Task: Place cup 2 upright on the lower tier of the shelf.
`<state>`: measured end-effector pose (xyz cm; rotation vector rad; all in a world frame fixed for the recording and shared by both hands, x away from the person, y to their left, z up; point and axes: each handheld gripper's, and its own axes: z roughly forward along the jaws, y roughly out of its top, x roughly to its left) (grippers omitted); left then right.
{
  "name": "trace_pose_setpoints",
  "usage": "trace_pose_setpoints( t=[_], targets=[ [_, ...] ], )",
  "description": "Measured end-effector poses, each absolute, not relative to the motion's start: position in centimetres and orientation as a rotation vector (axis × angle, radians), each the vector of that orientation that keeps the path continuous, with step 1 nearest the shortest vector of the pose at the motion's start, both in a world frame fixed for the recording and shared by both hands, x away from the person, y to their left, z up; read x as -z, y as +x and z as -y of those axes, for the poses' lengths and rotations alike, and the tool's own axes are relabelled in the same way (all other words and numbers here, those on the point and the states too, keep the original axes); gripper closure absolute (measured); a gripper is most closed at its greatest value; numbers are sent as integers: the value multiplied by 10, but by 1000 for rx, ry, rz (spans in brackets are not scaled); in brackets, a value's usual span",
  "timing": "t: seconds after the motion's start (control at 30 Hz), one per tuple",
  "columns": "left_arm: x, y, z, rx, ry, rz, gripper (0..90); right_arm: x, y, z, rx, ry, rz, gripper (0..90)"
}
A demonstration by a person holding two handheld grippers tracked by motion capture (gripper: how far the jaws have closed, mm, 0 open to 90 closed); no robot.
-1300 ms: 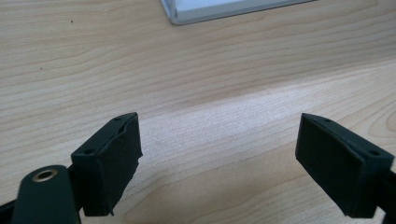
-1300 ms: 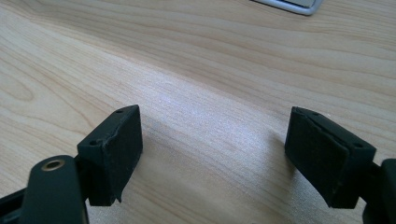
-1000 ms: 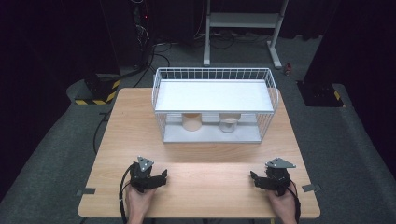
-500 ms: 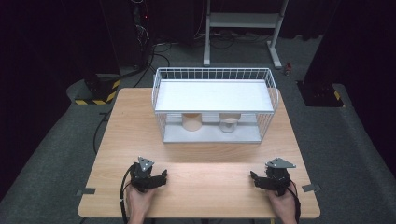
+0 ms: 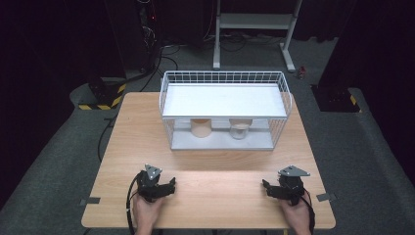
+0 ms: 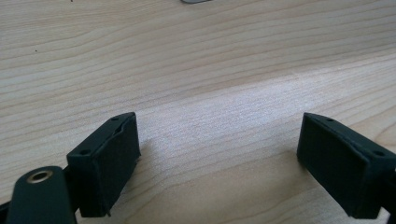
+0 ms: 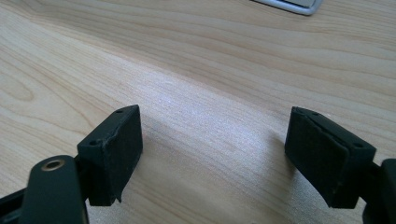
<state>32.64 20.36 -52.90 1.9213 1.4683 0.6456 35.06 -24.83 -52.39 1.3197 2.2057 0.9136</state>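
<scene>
A white wire shelf rack stands at the back middle of the wooden table. Under its upper shelf sit a tan cup and a clear glass jar. My left gripper rests on the table near the front left, held by a hand. Its jaws stand wide apart in the left gripper view, open over bare wood. My right gripper rests near the front right. It is also open, with nothing between its pads.
Dark floor surrounds the table, with cables and a yellow-black striped base at the back left. A white stand is behind the rack. A black box sits at the back right. Bare wood lies between the grippers and the rack.
</scene>
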Motion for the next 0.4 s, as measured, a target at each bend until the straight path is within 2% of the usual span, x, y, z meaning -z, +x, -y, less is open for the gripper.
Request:
trace_pose_setpoints(
  t=[0.4],
  targets=[
    [529,326,-203,-644,1915,-1475,132,524,351,249,-915,1316,-2208,189]
  ],
)
